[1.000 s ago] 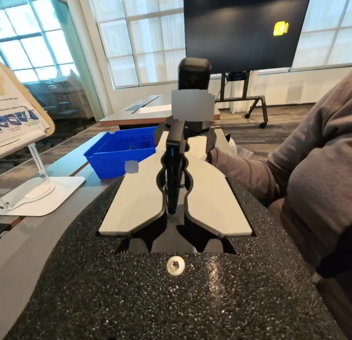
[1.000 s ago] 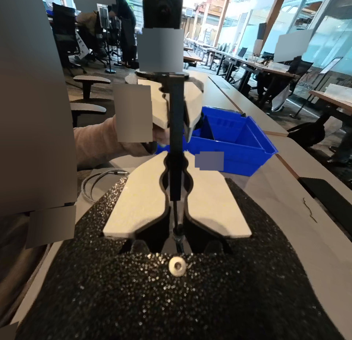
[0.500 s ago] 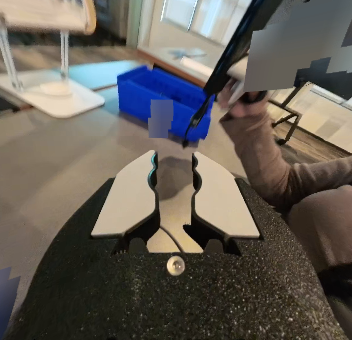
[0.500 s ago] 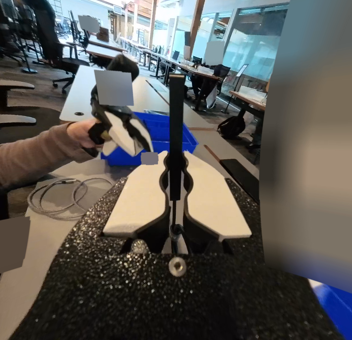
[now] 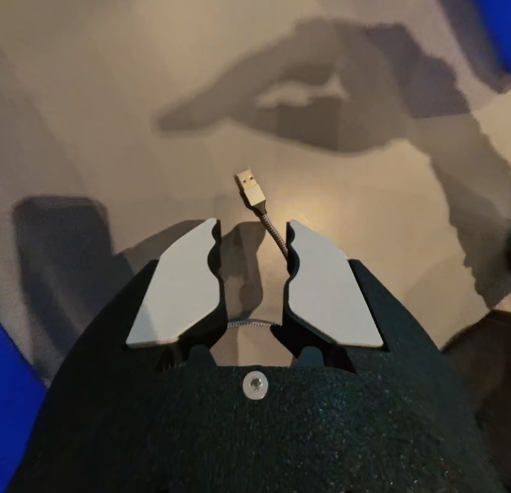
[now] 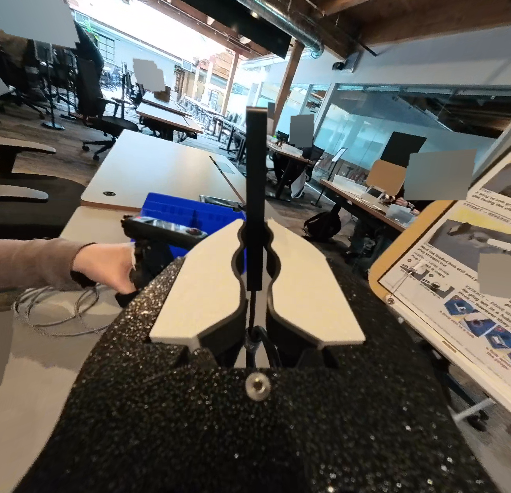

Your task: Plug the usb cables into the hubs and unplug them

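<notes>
My left gripper (image 5: 253, 225) is open and points down at the tabletop. A braided grey USB cable (image 5: 273, 236) lies between its jaws, and its metal plug (image 5: 250, 188) lies just beyond the fingertips, untouched. My right gripper (image 6: 255, 225) is shut on a slim black USB hub (image 6: 255, 192), which stands upright above the jaws with its own black cord hanging behind them. In the right wrist view the left gripper (image 6: 163, 239) is at the left, held low over the table by a hand, with loops of the braided cable (image 6: 55, 311) under it.
A blue bin (image 6: 190, 220) stands on the table behind the left gripper. An instruction board (image 6: 453, 264) on a stand is close at the right. A dark flat object (image 5: 60, 247) lies left of the left gripper. More desks and chairs fill the room behind. Tip to tip, the grippers are about 30 cm apart.
My left gripper let go of the hub, opened, and swung down over the table to the cable's plug. My right gripper kept the hub and turned right, toward the instruction board.
</notes>
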`<state>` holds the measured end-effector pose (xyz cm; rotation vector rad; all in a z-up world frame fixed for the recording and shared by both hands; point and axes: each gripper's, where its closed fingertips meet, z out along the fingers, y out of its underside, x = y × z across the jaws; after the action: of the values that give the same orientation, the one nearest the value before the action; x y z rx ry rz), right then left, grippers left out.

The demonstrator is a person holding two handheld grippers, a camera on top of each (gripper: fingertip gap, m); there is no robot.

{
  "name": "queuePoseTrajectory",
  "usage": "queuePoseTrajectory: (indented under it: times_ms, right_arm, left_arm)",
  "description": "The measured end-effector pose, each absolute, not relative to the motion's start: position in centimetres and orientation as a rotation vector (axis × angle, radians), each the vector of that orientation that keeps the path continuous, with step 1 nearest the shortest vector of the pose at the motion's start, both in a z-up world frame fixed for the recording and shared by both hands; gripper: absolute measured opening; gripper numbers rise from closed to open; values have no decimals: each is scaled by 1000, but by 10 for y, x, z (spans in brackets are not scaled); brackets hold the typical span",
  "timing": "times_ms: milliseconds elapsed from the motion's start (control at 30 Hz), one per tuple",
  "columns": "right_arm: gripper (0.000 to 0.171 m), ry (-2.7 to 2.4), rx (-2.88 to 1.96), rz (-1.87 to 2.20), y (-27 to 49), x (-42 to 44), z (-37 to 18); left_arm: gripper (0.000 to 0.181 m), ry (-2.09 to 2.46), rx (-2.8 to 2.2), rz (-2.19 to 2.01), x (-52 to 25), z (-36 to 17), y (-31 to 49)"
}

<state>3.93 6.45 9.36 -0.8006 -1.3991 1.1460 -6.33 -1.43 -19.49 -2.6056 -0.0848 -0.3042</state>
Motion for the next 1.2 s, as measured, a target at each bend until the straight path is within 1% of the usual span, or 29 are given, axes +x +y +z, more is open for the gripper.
queuePoseTrajectory:
  times_ms: [67, 133, 267, 500, 533, 667, 833, 867, 933, 1100, 1200]
  right_arm:
    - [10, -1403, -789, 1182, 66, 39, 91]
    - [10, -1415, -779, 1205, 66, 40, 87]
    - [10, -1437, -781, 1232, 68, 40, 84]
    - [9, -1434, -747, 1287, 63, 39, 86]
    - [9, -1437, -742, 1296, 61, 39, 86]
    - [10, -1457, -730, 1317, 58, 38, 85]
    - [10, -1490, -745, 1418, 60, 37, 77]
    - [10, -1502, -746, 1463, 60, 37, 75]
    - [10, -1531, -745, 1567, 59, 40, 71]
    - [10, -1572, -731, 1777, 55, 43, 64]
    - [10, -1676, -823, 1713, 50, 32, 48]
  left_arm:
    - [35, -74, -2665, -378, -54, -203, -16]
    - [30, -78, -2720, -355, -58, -211, -17]
    - [35, -123, -2686, -382, -57, -209, -4]
    - [37, -88, -2846, 36, -70, -217, 2]
    - [35, -81, -2848, 74, -69, -216, 3]
    - [16, -73, -2877, 121, -60, -216, 4]
    - [15, 65, -2828, 261, -68, -212, 5]
    - [15, 103, -2745, 305, -72, -203, 10]
    - [15, 187, -2500, 441, -81, -170, 18]
    - [15, 463, -1751, 769, -63, -43, 6]
    - [14, 522, -1568, 817, -47, -9, -10]
